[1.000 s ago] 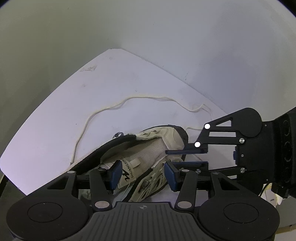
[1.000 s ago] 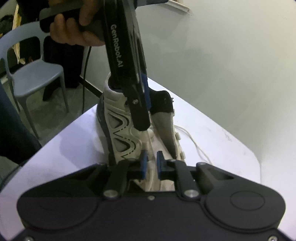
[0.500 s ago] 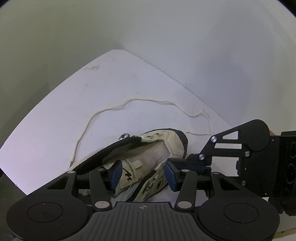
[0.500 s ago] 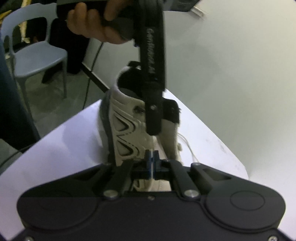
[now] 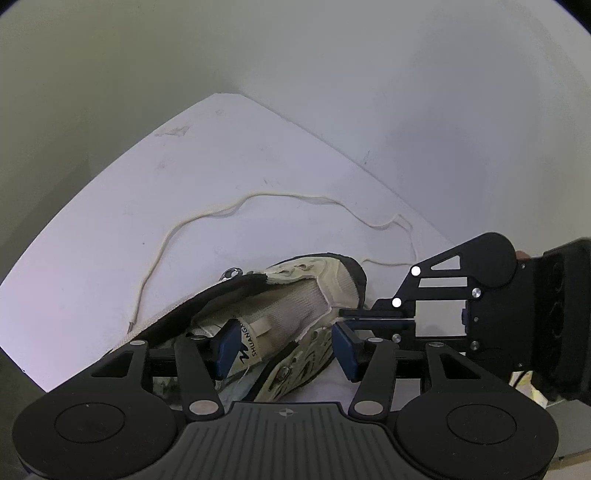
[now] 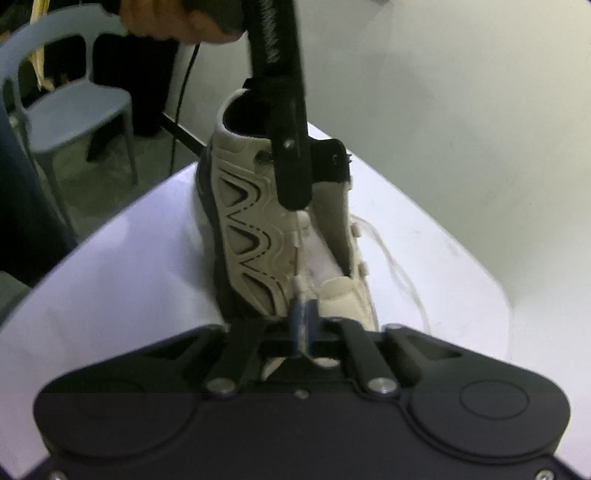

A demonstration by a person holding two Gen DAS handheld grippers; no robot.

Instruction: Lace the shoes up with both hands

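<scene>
A beige and black shoe (image 5: 295, 306) lies on the white table (image 5: 207, 177), toe toward my right gripper. It also shows in the right wrist view (image 6: 266, 236). My left gripper (image 5: 284, 347) is open, its blue pads either side of the shoe's tongue and collar. My right gripper (image 6: 303, 325) is shut on the cream shoelace (image 6: 297, 266) near its tip, just above the toe; it shows from the side in the left wrist view (image 5: 373, 317). The lace's long free end (image 5: 236, 210) trails over the table beyond the shoe.
Pale walls close in the table's far corner (image 5: 221, 96). A grey plastic chair (image 6: 74, 107) stands on the floor beyond the table's left edge. The person's hand (image 6: 173, 22) holds the left gripper above the shoe.
My right gripper has closed on the lace end and pulled back a little from the shoe. The left gripper stays open around the tongue.
</scene>
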